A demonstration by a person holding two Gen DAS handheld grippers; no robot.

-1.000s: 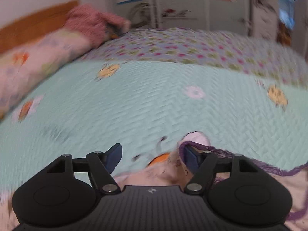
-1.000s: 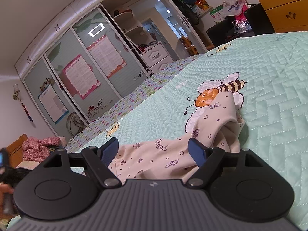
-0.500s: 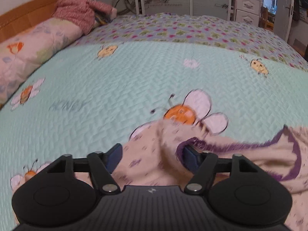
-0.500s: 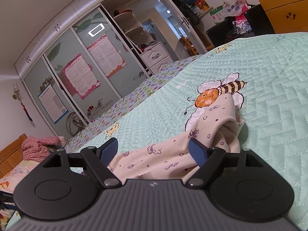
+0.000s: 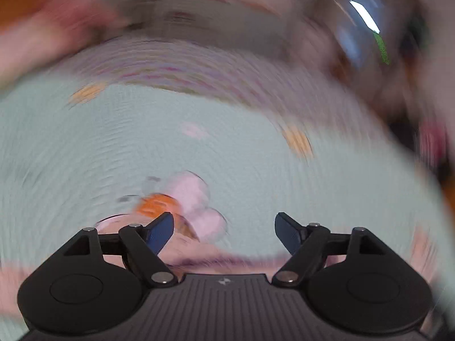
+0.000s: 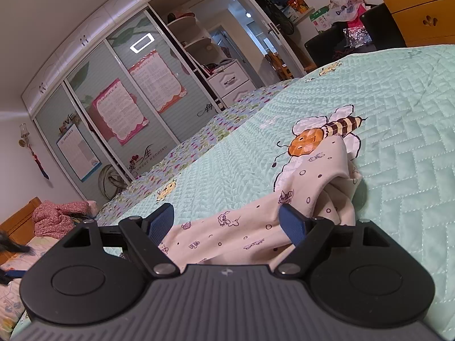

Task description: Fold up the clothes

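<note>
Left gripper, tilted downward over the bed: its jaws are opening, spread wide with only quilt showing between the blue pads. Right gripper, held nearly level and low over the bed: its jaws stand apart with the garment lying between them, and neither pad visibly presses the cloth. The mint-green quilt fills most of both views; the left wrist view is heavily smeared by motion, so its far edge, the room behind it and the printed motifs dissolve into streaks. The mirrored wardrobe behind the bed carries pink and blue posters, and an open shelf bay beside it holds small items too indistinct to name. The garment, cream with small cartoon prints, stretches from the right gripper's body up to a bunched end resting on the printed bee, partly covering its lower wing; its near end is cut off by the gripper housing. In the left view only a blurred pinkish band of it appears just ahead of the housing. A pink bundle sits by the wooden headboard.
</note>
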